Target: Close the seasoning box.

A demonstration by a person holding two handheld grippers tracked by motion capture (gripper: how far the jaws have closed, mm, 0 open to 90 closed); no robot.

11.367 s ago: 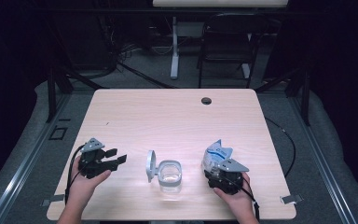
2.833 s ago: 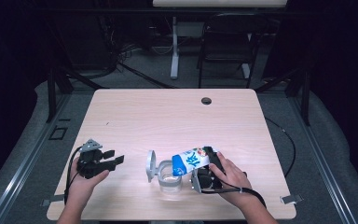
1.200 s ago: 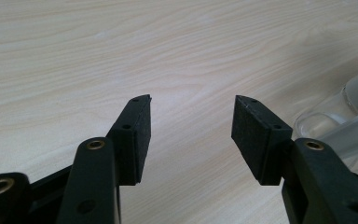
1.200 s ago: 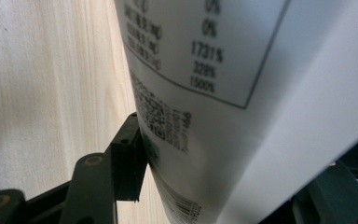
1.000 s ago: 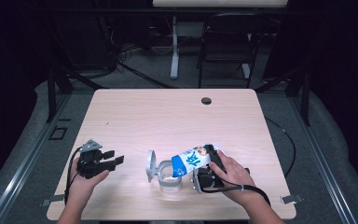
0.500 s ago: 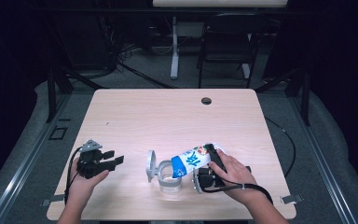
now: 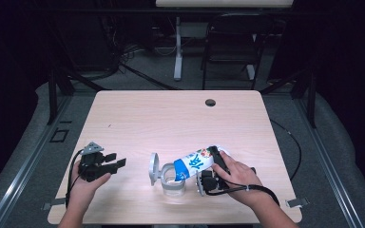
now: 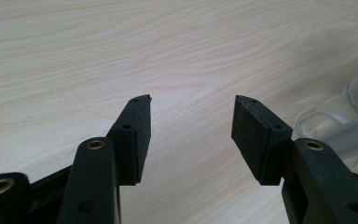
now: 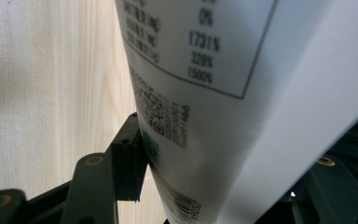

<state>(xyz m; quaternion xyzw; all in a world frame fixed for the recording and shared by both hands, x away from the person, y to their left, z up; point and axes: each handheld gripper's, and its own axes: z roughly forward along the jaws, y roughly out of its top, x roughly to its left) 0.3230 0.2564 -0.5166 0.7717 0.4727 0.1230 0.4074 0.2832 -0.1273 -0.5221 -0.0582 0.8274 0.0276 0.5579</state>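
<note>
A white carton (image 9: pixel 242 93) sits between the two black jaws of the right gripper (image 9: pixel 214 186), close to the camera. The left jaw's pad presses flat against the carton's side, while the right jaw is mostly hidden behind the carton's edge. A printed table of percentages runs across the upper face, with a small code square and a barcode lower down. To the left lies the pale wooden table (image 9: pixel 42 84).

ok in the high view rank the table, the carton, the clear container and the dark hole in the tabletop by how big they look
1. table, by far the largest
2. carton, tilted over the container in the right gripper
3. clear container; partly hidden by the carton, so its place against the carton is unsure
4. dark hole, smallest
</note>
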